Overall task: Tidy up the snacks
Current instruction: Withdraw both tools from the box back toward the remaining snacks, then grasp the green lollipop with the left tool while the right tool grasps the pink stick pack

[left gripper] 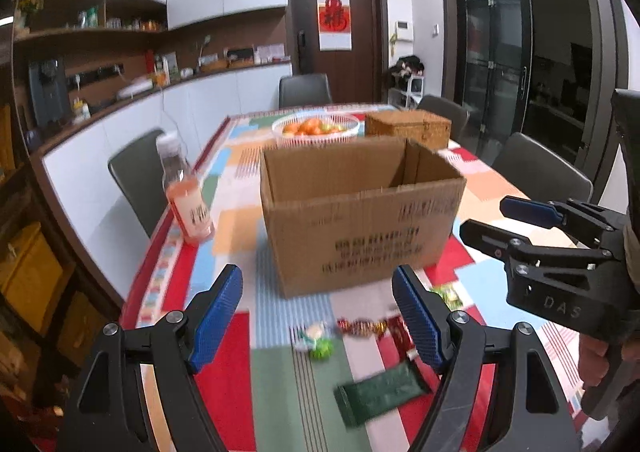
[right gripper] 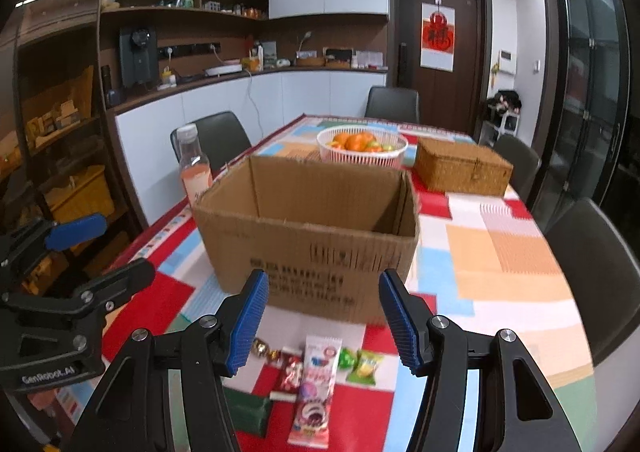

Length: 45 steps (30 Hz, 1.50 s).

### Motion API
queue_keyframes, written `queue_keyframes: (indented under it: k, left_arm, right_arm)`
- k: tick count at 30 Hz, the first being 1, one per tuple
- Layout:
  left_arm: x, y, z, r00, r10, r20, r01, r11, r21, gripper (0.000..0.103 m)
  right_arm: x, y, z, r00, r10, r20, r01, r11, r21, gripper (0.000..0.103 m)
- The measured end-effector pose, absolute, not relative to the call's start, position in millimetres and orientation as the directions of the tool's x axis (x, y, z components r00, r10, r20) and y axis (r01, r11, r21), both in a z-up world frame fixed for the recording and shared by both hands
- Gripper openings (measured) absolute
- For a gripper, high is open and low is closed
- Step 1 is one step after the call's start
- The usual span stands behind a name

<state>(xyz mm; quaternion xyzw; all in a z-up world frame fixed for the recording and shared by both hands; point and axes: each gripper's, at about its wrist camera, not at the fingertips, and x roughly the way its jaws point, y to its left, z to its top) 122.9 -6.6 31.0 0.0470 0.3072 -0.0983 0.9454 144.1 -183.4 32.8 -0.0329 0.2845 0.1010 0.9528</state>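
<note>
An open cardboard box [left gripper: 360,211] [right gripper: 312,236] stands on the colourful tablecloth. In front of it lie several snack packets: a dark green bar [left gripper: 380,392] [right gripper: 248,412], a red packet [left gripper: 402,336] [right gripper: 290,372], a small green-white sweet [left gripper: 316,342], a gold-red sweet [left gripper: 362,326] [right gripper: 266,350], a pink-white packet [right gripper: 316,388] and green-yellow sweets [right gripper: 362,366] [left gripper: 448,296]. My left gripper [left gripper: 318,320] is open and empty above the packets. My right gripper [right gripper: 322,322] is open and empty just before the box. Each gripper shows in the other's view, the right [left gripper: 492,223] and the left [right gripper: 108,248].
A bottle with pink drink [left gripper: 186,195] [right gripper: 194,167] stands left of the box. Behind the box are a white basket of oranges [left gripper: 316,127] [right gripper: 362,143] and a wicker box [left gripper: 408,125] [right gripper: 462,165]. Dark chairs [right gripper: 596,276] ring the table.
</note>
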Motion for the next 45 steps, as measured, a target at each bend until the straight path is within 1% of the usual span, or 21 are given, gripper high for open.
queue_keyframes:
  k: [11,18,22,24,32,38,42,45]
  left_arm:
    - [107.1,9.0,-8.1,0.738,-0.137,-0.660,0.187,0.982,0.005,0.076]
    - [97.5,2.6,-28.9,0.765,-0.093,-0.638,0.198,0.975,0.096,0.076]
    - [97.8,1.9,-40.3,0.776,-0.088,-0.624,0.194,0.975,0.105,0.076]
    - [102.3,1.8,-46.4,0.770,-0.094,-0.631,0.198,0.975,0.096,0.075]
    - [122.7,2.5,-73.6,0.719,-0.124,-0.683,0.221,0.974,0.056,0.065]
    - [140.0,2.8,-86.9,0.698,-0.138,-0.703,0.232,0.972,0.039,0.061]
    - [153.5,0.8,-96.7,0.673,-0.156,-0.723,0.244,0.970,0.018,0.054]
    - [160.6,-2.3,-102.0,0.659,-0.169,-0.733,0.259,0.966,0.011,0.052]
  right_arm:
    - [139.5,-173.0,-12.9,0.725,0.202,-0.658,-0.229,0.972,0.046,0.058]
    - [138.1,-174.3,-39.6,0.672,0.193,-0.715,-0.214,0.975,0.062,0.058]
    - [138.2,-177.9,-50.1,0.653,0.179,-0.736,-0.195,0.979,0.064,0.058]
    - [138.6,-179.6,-54.5,0.647,0.171,-0.743,-0.186,0.980,0.064,0.058]
    - [149.5,-183.3,-75.1,0.602,0.138,-0.787,-0.151,0.987,0.058,0.058]
    - [156.6,-183.6,-87.3,0.574,0.116,-0.810,-0.136,0.990,0.045,0.058]
    - [161.3,-183.5,-92.9,0.564,0.104,-0.819,-0.133,0.990,0.034,0.058]
    - [165.1,-184.7,-97.7,0.550,0.098,-0.829,-0.126,0.991,0.034,0.055]
